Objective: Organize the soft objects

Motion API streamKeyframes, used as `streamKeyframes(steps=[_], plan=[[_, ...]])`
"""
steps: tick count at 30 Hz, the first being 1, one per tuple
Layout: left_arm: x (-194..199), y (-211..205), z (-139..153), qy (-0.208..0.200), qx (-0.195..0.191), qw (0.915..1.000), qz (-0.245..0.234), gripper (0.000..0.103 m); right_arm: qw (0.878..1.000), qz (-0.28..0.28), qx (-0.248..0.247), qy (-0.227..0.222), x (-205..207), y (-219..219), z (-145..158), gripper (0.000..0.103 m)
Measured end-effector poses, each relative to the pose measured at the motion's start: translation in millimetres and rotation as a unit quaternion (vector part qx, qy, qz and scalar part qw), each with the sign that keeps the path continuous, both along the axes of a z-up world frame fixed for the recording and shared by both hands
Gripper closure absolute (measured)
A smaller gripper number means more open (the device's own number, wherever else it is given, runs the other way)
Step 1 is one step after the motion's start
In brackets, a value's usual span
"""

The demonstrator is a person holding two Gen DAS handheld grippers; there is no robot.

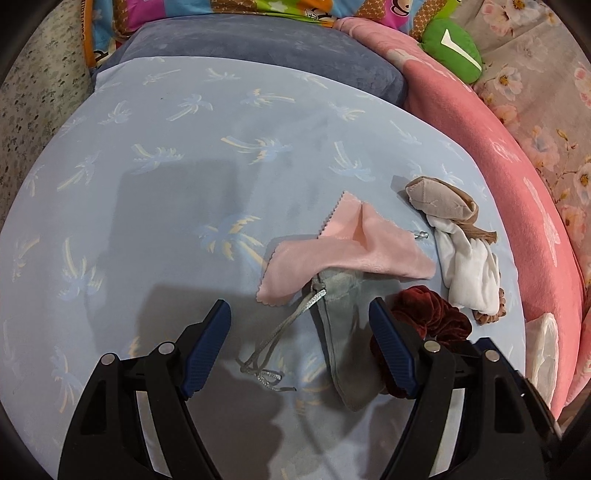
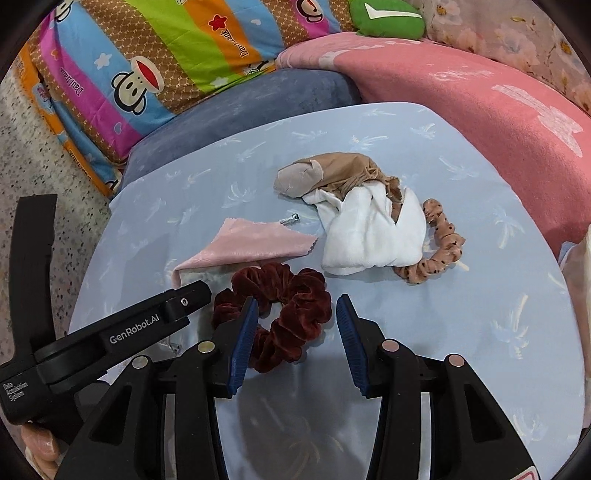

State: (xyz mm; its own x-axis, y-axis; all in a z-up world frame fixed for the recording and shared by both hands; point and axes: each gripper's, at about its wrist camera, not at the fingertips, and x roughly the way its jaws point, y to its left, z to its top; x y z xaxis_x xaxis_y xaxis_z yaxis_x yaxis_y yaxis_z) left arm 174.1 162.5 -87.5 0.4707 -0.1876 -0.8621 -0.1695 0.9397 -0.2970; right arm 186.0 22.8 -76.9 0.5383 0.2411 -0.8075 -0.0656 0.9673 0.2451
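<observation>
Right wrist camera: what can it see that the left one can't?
Only the right wrist view shows the whole spotted peach scrunchie and the left gripper's black body. Only the left shows the grey drawstring pouch clearly. Both show the pink cloth, dark red scrunchie, white cloth and green plush.

— Where does everything sit on the table (image 2: 480,350)?

— The cloth (image 1: 347,254) lies over the upper end of the drawstring pouch (image 1: 343,343), whose cord (image 1: 273,343) trails to its left. Right of the pouch is the velvet scrunchie (image 2: 284,314), touching it, I think, though the left gripper (image 1: 301,321) blocks that edge.

— And farther back?

— The folded sock (image 2: 369,236) lies behind the scrunchie, apart from it. A stocking (image 2: 332,173) sits behind the sock, partly tangled in it. The spotted scrunchie (image 2: 443,243) curls out from under the sock's right side.

— Beyond the table?

— A cushion (image 2: 240,107), then a pillow (image 2: 166,55) behind it; a blanket (image 2: 480,110) to the right.
</observation>
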Motion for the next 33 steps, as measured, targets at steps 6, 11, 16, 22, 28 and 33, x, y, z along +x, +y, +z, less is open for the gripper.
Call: streamKeyframes(steps=[6, 11, 16, 22, 28, 33], plan=[[0, -5, 1, -0.001, 0.0, 0.9999, -0.014, 0.041, 1.0, 0.0, -0.002, 0.027, 3, 2, -18, 0.08], [-3, -14, 1, 0.0, 0.018, 0.9996, -0.021, 0.058, 1.0, -0.004, 0.008, 0.028, -4, -3, -19, 0.084], [-4, -24, 1, 0.008, 0.008, 0.9992, -0.037, 0.095, 1.0, -0.007, 0.012, 0.025, -17, -11, -13, 0.086], [-18, -32, 11, -0.004, -0.003, 0.9987, -0.05, 0.099, 0.999, -0.028, 0.017, 0.007, -37, -31, 5, 0.086], [-32, -42, 35, -0.032, -0.007, 0.997, -0.07, 0.099, 0.998, -0.058, 0.024, -0.023, -55, -62, 32, 0.086], [-41, -58, 63, -0.062, -0.011, 0.9939, -0.09, 0.099, 0.995, -0.08, 0.031, -0.056, -66, -85, 60, 0.086]])
